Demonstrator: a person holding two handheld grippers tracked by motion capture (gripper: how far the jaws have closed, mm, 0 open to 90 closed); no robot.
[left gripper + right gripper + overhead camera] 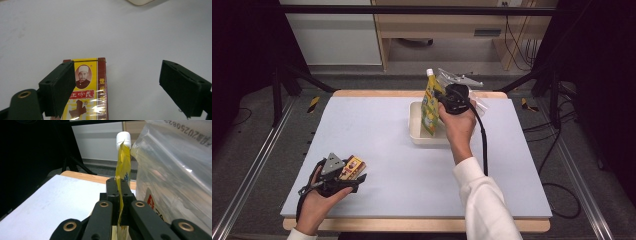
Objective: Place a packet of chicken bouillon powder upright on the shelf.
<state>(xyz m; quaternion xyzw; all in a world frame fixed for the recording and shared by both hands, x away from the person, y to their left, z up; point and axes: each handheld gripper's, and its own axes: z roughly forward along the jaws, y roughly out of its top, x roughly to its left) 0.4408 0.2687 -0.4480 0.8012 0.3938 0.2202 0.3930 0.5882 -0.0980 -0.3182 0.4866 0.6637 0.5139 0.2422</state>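
Grey mat spreads across the table under both my hands, and I'm working over it from largest piece down. Cream tray sits toward the far side, right of centre. My right gripper is up over that tray, jaws clenched flat on a yellow pouch, which hangs upright with its white cap on top; from above I see the pouch standing with its lower end inside the tray. Clear bag rises just beside it on the right. Down at the near left corner, my left gripper has its jaws released and wide, with a small yellow and red box lying on the mat between them, close against one jaw, well apart from the other.
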